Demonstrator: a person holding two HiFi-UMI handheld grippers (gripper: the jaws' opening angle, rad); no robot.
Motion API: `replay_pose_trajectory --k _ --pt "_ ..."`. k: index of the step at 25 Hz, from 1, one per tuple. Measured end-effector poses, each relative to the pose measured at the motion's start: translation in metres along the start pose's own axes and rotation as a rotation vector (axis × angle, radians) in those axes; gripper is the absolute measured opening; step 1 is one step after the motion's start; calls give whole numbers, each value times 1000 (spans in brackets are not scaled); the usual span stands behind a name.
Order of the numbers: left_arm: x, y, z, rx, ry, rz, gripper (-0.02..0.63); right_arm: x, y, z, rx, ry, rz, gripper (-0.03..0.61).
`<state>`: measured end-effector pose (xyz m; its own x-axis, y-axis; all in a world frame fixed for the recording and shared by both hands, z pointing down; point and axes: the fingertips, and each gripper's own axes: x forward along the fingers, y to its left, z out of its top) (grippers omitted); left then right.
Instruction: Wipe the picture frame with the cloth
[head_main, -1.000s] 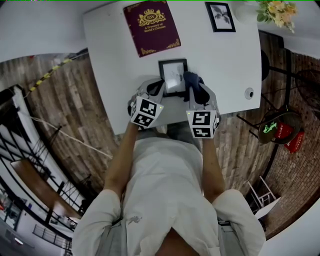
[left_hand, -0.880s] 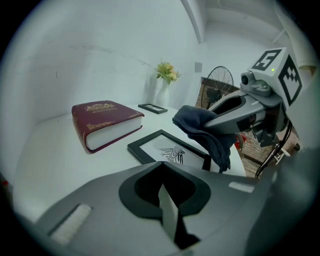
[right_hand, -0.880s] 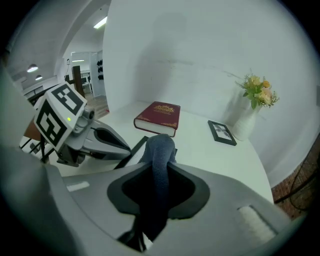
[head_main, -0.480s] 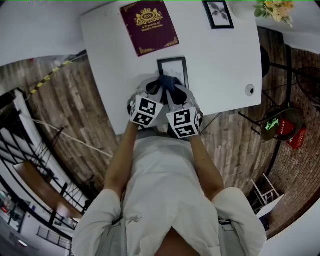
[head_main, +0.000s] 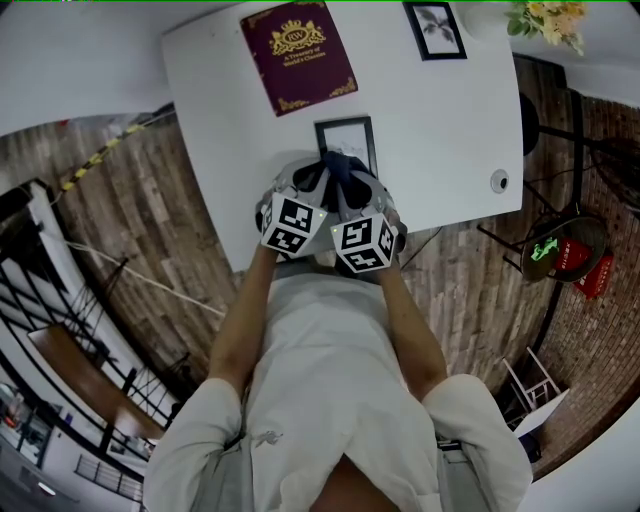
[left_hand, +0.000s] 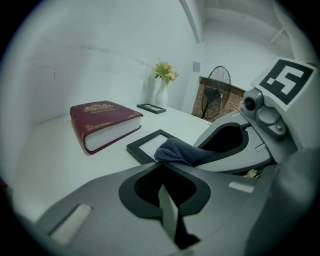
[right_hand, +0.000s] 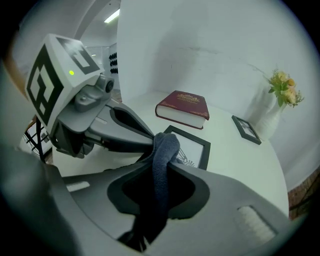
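The black rectangular picture frame with a white print (head_main: 346, 138) lies flat on the white table (head_main: 440, 120), near the table's front edge and just in front of the person. Its far end is exposed; its near end is covered by the dark blue-grey cloth (head_main: 340, 168) and the two gripper heads. The cloth rests on the frame's near right part, as the left gripper view shows (left_hand: 181, 151). The right gripper (right_hand: 161, 150) is clamped on the cloth: its jaws are closed on a fold that runs back between them and bulges out past the tips over the frame glass. The left gripper (left_hand: 162, 165) has its jaws brought together, tips meeting, with nothing seen between them. Its tips sit at the frame's near left edge, just beside the cloth; contact with the frame cannot be confirmed. The two grippers stand side by side, heads converging over the frame, marker cubes toward the person. Beyond the frame, a dark red hardcover book with gold lettering (head_main: 298, 55) lies flat, apart from the frame. A small black-framed picture (head_main: 435, 30) lies further right, near the table's far edge. A white vase of yellow flowers (right_hand: 280, 100) stands at the far right corner. A standing fan (left_hand: 218, 92) is visible off the table, against a brick wall.
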<state>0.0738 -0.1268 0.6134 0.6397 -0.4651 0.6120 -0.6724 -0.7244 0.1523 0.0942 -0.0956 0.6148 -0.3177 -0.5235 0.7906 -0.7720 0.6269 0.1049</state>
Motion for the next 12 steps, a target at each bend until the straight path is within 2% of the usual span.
replay_pose_trajectory --k 6,12 --pt "-2 2 -2 5 15 10 20 -10 -27 -14 -13 28 -74 71" --pt "0 2 -2 18 8 1 20 -21 -41 -20 11 20 -108 72"
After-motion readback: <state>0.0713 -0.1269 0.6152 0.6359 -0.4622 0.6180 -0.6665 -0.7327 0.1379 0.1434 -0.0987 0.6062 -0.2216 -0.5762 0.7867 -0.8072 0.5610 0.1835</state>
